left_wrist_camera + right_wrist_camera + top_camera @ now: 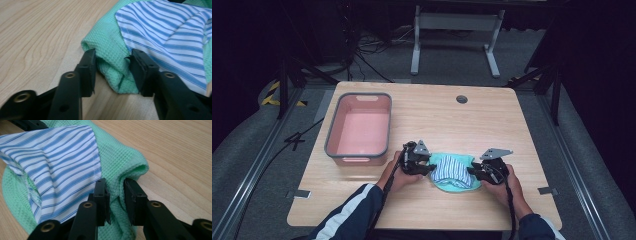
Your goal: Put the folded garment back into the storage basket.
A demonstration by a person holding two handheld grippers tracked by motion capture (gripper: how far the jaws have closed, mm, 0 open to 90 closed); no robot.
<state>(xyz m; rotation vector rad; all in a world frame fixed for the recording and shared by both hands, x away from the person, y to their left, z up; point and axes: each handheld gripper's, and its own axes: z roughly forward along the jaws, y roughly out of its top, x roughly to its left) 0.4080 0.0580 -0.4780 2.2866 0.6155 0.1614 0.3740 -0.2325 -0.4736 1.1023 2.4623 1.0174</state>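
Note:
A green waffle-weave cloth lies on the wooden table near its front edge. A blue-and-white striped cloth rests on top of it. My left gripper is at the cloth's left edge, my right gripper at its right edge. In the left gripper view the jaws of my left gripper pinch a raised fold of the green cloth, beside the striped cloth. In the right gripper view my right gripper is shut on another fold of the green cloth, next to the striped cloth.
A pink basin with a grey rim stands on the table's left side, just beyond my left hand. A round cable hole sits near the far edge. A white metal frame stands on the floor behind the table.

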